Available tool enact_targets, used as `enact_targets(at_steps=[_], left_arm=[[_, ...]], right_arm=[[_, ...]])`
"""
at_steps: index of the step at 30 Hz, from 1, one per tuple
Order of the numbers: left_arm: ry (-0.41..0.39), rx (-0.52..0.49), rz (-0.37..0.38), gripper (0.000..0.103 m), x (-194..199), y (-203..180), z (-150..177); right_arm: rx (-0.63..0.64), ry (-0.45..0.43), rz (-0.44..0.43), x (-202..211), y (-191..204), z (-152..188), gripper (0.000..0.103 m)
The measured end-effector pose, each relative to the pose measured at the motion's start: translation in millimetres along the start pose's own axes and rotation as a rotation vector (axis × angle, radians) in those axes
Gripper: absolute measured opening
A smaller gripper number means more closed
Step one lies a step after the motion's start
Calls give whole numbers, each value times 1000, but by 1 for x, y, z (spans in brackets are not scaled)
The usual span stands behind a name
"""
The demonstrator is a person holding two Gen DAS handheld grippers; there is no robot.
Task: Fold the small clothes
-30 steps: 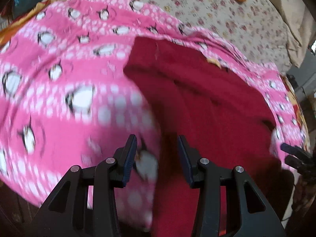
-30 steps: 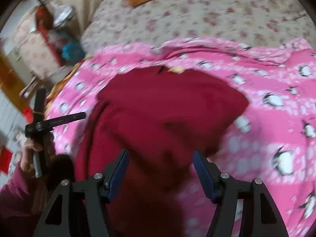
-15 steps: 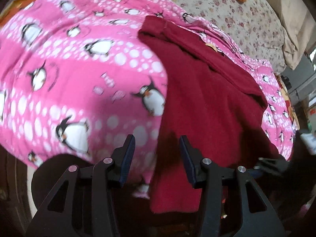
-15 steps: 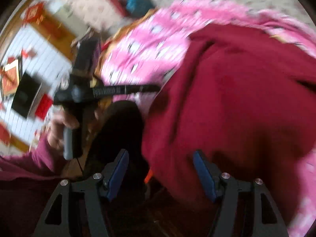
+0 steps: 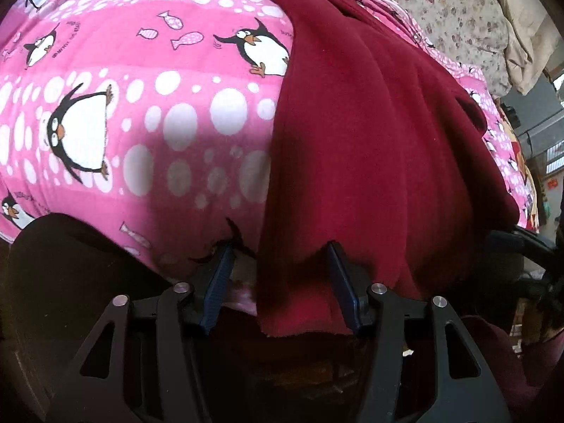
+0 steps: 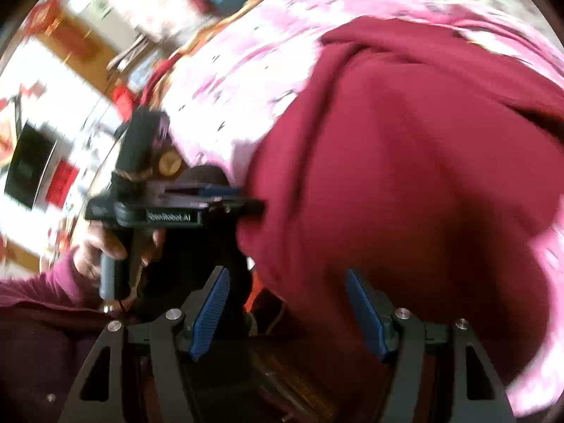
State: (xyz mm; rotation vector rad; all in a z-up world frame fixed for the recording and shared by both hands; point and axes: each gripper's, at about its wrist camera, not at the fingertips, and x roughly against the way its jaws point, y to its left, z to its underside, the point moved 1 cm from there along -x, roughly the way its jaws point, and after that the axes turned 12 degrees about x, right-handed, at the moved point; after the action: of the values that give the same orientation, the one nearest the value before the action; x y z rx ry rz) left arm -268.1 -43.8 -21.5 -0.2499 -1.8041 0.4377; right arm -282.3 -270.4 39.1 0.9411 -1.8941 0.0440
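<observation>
My left gripper point(image 5: 278, 275) jaws have just been opening; they now stand apart with the hem corner of the maroon garment point(image 5: 380, 148) hanging between them, pads not pressing. The garment is spread ahead on the pink penguin blanket point(image 5: 134, 105), its edge drooping over the bed side. My right gripper point(image 6: 289, 303) jaws are apart too, with the garment's edge just ahead and nothing gripped.
</observation>
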Motion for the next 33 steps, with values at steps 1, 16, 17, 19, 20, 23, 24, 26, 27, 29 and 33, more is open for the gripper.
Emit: enact_targets(at_steps=[1,16,17,19,20,23,24,26,27,29,33], left_arm=[[-3,-1,12,61,0,-1,1],[-7,30,30,66,-6,0,3],[-18,29,2,61,-6,-1,3],[-30,27,-21,36,-4,-3,5],[-26,29,-10,29,-2,-1,6],[-12,32,24,7,5,1,6],[-15,29,30,6,9,1,6],[-34,28,58,6,23,0,6],[-48,27,73,5,32,1,6],[-85,32,97,5,54,5,5],[-156,76,70,5,85,30,8]], right_arm=[[-27,-9,22,10,-6,6,67],[-217,-4,228,57,-61,55,73],[-221,3,224,50,-64,55,73],[-256,41,222,37,-75,64,73],[-275,43,217,31,-78,66,74],[-331,-21,175,35,-82,68,80],[-338,-26,168,36,-84,68,80],[-355,-42,154,39,-86,70,79],[-353,-43,157,40,-85,70,76],[-332,-37,161,41,-82,71,35],[-339,-73,79,48,-76,78,12]])
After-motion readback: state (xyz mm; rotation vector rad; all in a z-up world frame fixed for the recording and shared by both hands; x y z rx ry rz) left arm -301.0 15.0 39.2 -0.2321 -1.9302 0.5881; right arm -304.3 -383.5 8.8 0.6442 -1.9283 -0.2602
